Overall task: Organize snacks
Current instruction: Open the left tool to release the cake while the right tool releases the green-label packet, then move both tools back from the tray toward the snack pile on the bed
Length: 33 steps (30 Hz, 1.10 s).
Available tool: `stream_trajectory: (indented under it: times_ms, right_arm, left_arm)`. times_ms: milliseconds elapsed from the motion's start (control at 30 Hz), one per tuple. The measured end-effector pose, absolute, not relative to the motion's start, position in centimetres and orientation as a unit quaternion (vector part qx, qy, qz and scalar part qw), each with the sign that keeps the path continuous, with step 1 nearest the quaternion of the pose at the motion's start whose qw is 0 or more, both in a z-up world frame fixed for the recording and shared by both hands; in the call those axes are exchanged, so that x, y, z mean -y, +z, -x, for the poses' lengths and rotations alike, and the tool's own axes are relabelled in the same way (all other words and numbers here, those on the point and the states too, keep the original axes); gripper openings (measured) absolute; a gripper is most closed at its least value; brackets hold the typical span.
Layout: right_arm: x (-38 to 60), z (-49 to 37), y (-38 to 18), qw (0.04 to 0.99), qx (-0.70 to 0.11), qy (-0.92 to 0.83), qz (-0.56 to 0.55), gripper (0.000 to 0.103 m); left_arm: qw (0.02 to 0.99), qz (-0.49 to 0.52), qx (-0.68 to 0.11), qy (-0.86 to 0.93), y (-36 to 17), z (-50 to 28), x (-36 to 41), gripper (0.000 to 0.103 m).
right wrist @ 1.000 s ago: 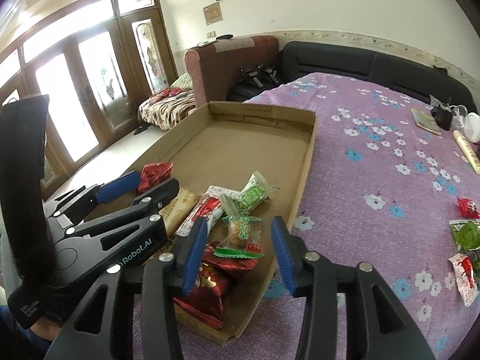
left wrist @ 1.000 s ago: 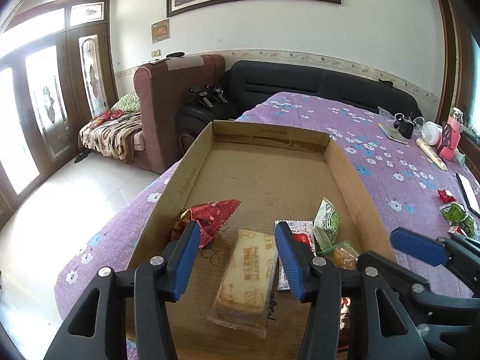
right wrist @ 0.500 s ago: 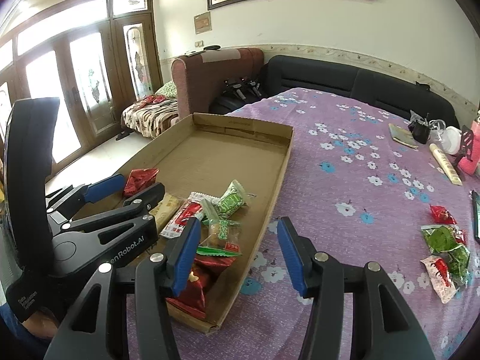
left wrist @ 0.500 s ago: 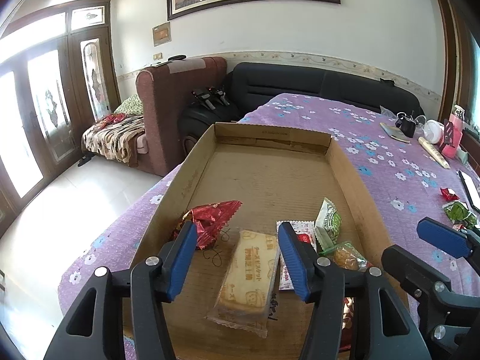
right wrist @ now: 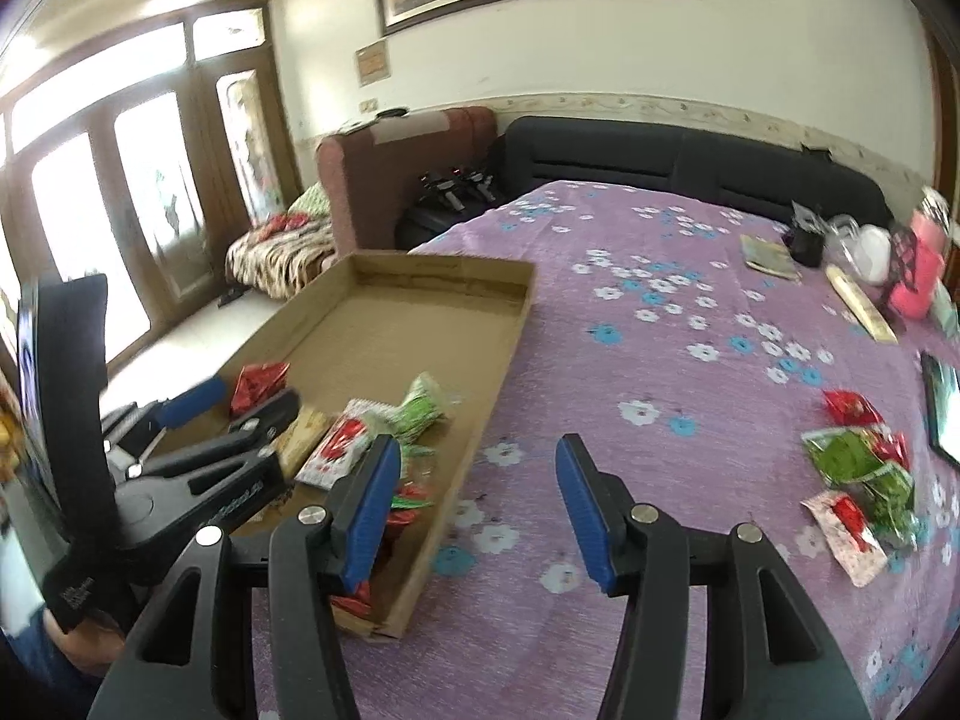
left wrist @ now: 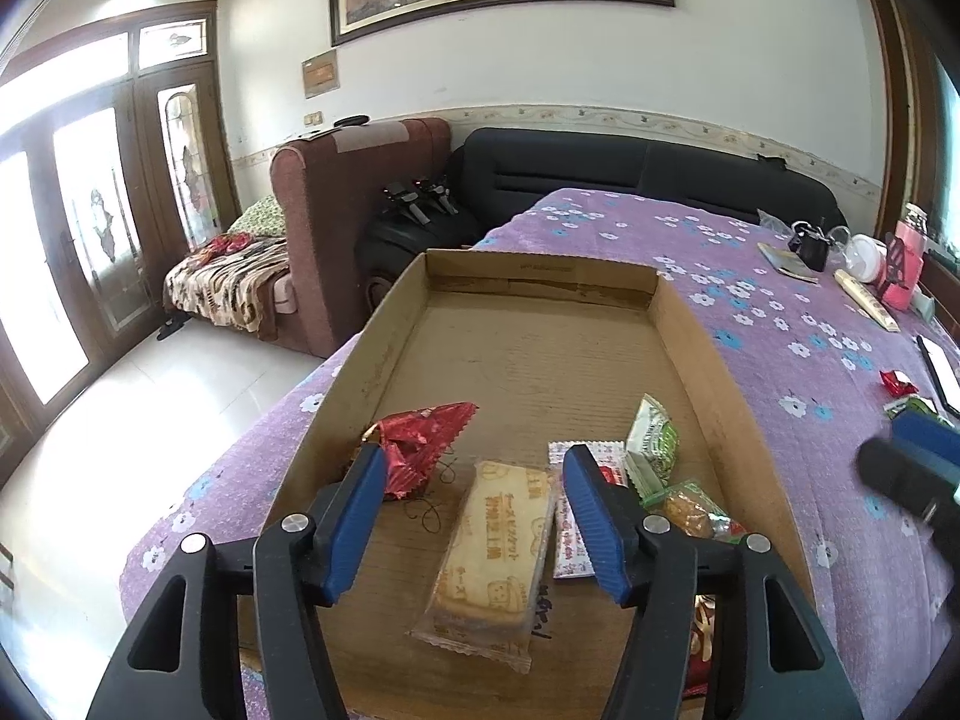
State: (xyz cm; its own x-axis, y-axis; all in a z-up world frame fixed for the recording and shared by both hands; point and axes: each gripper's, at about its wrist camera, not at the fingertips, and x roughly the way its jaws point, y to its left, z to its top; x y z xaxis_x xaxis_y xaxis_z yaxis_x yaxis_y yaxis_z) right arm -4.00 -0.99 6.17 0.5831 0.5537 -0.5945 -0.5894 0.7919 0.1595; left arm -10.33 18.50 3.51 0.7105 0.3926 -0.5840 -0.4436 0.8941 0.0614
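Note:
A shallow cardboard tray (left wrist: 696, 348) lies on the purple flowered cloth (right wrist: 660, 360). On its floor are a biscuit pack (left wrist: 492, 552), a red foil packet (left wrist: 420, 444), a green packet (left wrist: 654, 444), a white-and-red packet (left wrist: 570, 534) and a clear packet of orange snacks (left wrist: 690, 504). My left gripper (left wrist: 473, 462) hangs over the biscuit pack with its jaws opening; the pack lies between them, untouched by the pads. My right gripper (right wrist: 477, 450) is open and empty above the cloth, just right of the tray's wall. Loose green and red packets (right wrist: 858, 462) lie on the cloth to the right.
A dark phone or tablet (right wrist: 942, 414) lies beyond the loose packets. A book (right wrist: 771, 255), a tube (right wrist: 861, 306) and a pink item (right wrist: 918, 276) sit at the far right. A black sofa (left wrist: 630, 174) and a brown armchair (left wrist: 354, 210) stand behind; floor drops off left.
The left jaws have spread wider around the biscuit pack, which stays on the tray floor. The right gripper has swung rightwards from over the tray to over the cloth.

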Motion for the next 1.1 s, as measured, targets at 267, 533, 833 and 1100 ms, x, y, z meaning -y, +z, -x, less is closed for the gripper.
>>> stream_trajectory:
  times_ms: [267, 533, 833, 1100]
  right_arm:
    - [12.6, -2.0, 6.8, 0.894, -0.368, 0.245, -0.072, 0.053]
    - [23.1, -8.1, 3.3, 0.871, -0.445, 0.155, -0.139, 0.053]
    - [25.1, -8.2, 0.1, 0.828, -0.485, 0.192, -0.207, 0.053]
    - [21.8, -6.6, 0.6, 0.786, -0.487, 0.326, -0.198, 0.053]
  left_arm:
    - [0.922, 0.035, -0.326, 0.208, 3.7, 10.3, -17.7, 0.067]
    - [0.933, 0.036, -0.319, 0.162, 6.7, 10.6, -14.7, 0.067]
    - [0.939, 0.007, -0.334, 0.085, 8.2, 9.2, -8.8, 0.069]
    - [0.927, 0.008, -0.373, 0.036, 8.2, 6.9, -5.1, 0.07]
